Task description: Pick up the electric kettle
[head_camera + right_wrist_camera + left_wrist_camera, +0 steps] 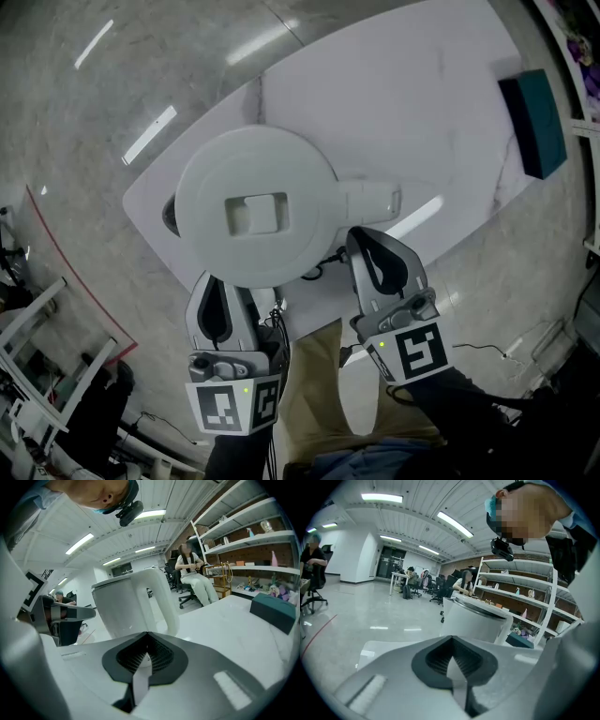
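Two grippers sit nearest, the left gripper [225,305] and the right gripper [370,253], one in each hand, and each has its jaws pressed together with nothing between them. In both gripper views the dark ribbed pads meet along a thin seam. Just beyond their tips stands one electric kettle [258,206], white and upright on the near part of the one white table [422,84], lid on. Its single handle [370,199] points toward the right gripper's side. Neither gripper touches it. The left gripper faces the kettle's body, and the right gripper faces the handle loop [161,599], which rises just ahead of its closed tips. I judge the task to be at the approach stage, with no grasp begun. The next move calls for the right gripper's jaws to part, straddle the handle and close on it before any lift. The left gripper could steady the body if needed. A dark cord seems to lie by the kettle's base, though I cannot tell whether it is attached. Farther off, well apart from the kettle, one teal box [536,122] rests at the table's far corner. Beyond that are shelving [248,531] and a few seated people, too small to count surely.
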Demonstrator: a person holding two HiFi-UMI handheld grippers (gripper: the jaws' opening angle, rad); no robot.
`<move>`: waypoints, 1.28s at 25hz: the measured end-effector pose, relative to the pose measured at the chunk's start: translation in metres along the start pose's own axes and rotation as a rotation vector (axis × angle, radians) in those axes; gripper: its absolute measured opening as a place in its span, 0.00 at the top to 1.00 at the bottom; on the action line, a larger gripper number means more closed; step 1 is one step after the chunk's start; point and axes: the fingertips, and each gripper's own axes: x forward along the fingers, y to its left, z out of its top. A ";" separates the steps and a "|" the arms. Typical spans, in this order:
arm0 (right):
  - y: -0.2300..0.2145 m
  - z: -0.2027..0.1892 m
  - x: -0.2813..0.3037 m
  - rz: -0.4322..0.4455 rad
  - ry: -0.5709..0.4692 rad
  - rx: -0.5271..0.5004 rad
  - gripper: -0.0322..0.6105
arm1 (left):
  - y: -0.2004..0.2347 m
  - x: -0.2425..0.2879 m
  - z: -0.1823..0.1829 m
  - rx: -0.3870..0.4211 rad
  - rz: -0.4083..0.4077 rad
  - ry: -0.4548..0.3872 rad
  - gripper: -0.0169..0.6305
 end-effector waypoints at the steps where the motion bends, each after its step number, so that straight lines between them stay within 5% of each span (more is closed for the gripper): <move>1: -0.001 0.001 0.001 -0.007 -0.002 0.002 0.91 | 0.001 0.001 0.001 0.000 0.004 -0.001 0.97; 5: -0.008 0.004 0.005 -0.043 -0.010 -0.012 0.90 | 0.008 0.004 0.003 0.006 0.032 -0.011 0.96; 8: -0.013 0.002 0.008 -0.073 -0.007 -0.017 0.71 | 0.012 0.008 0.003 0.004 0.039 -0.020 0.80; 12: -0.022 0.003 0.011 -0.116 -0.024 -0.017 0.54 | 0.020 0.013 0.003 -0.002 0.056 -0.026 0.75; 32: -0.039 0.026 0.037 -0.173 -0.069 -0.035 0.53 | 0.046 0.042 0.019 -0.006 0.077 -0.061 0.75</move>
